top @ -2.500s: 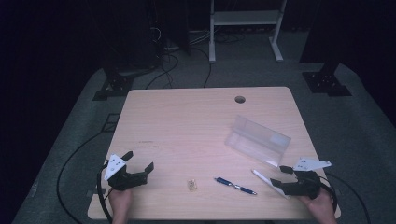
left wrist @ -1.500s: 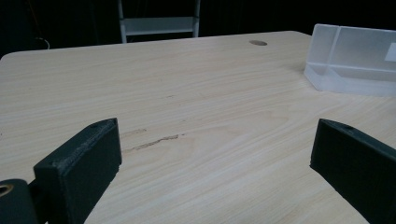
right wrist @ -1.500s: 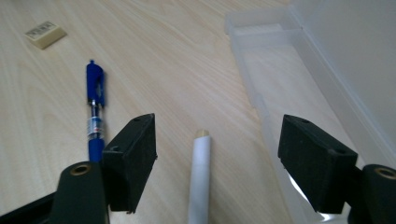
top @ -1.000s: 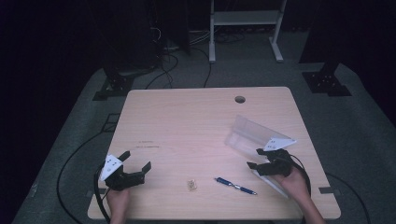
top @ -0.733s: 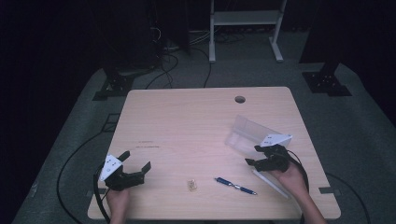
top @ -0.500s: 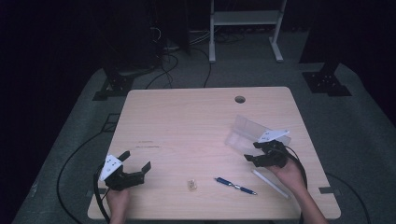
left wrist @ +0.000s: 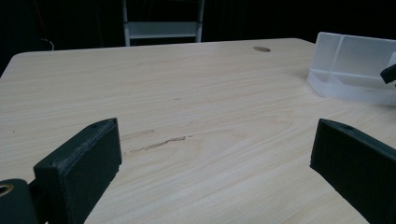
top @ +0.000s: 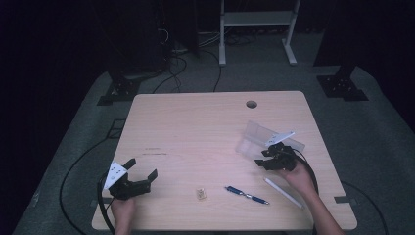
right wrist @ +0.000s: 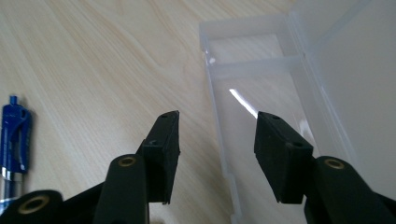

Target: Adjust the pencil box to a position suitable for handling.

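A clear plastic box (top: 264, 136) lies open at the table's right, its lid tipped back. My right gripper (top: 262, 161) is at its near side. In the right gripper view the box's (right wrist: 261, 84) thin front wall runs between the two black jaws of the gripper (right wrist: 217, 119). The jaws have just been closing, but both pads stand off the wall, so the gripper is open. A blue pen (top: 246, 195) (right wrist: 14, 126) lies left of that hand. My left gripper (top: 142, 168) (left wrist: 215, 140) rests open and empty at the front left.
A white stick (top: 283, 192) lies near the front right edge, beside the right forearm. A small tan piece (top: 201, 194) sits at the front middle. A cable hole (top: 251, 104) marks the table's far side. The left gripper view shows the box (left wrist: 350, 65) far off.
My right hand has moved from the front right corner, away from the white stick, up and left to the clear box, and its jaws have narrowed around the box's wall. The left hand has stayed still.
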Tool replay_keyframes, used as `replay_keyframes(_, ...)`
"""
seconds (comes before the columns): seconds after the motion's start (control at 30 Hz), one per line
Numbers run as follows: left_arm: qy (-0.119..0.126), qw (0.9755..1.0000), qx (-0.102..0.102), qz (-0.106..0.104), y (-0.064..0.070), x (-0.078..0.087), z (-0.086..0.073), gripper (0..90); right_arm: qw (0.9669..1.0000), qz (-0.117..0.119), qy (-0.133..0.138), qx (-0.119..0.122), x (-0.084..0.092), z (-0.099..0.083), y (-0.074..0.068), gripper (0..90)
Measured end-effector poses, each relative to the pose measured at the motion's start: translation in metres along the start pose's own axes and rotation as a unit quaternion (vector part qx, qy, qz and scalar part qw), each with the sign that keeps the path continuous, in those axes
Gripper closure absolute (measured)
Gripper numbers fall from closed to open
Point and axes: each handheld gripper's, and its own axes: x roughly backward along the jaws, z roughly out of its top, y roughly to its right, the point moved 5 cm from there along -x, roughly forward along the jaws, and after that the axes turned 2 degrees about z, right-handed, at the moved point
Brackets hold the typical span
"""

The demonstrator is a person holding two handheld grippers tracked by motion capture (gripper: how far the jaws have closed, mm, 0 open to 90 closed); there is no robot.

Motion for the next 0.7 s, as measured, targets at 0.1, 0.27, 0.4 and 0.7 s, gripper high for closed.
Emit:
replay_keyframes(0.1, 0.001, 1.0000, 0.005, -0.001, -0.001, 0.000, 0.000, 1.1, 0.9999, 0.000, -0.013, 0.002, -0.005, -0.002, 0.004, 54.5)
replay_keyframes(0.27, 0.003, 1.0000, 0.006, -0.001, -0.001, 0.001, 0.000, 1.1, 0.9995, -0.001, -0.027, 0.014, -0.010, -0.005, 0.006, 65.5)
replay_keyframes(0.4, 0.003, 1.0000, 0.007, -0.001, -0.001, 0.001, 0.000, 1.1, 0.9990, -0.004, -0.036, 0.026, -0.011, -0.007, 0.007, 70.9)
replay_keyframes(0.7, 0.003, 0.9999, 0.011, -0.002, -0.001, 0.000, 0.000, 1.1, 0.9969, 0.004, -0.055, 0.055, -0.019, -0.010, 0.007, 83.7)
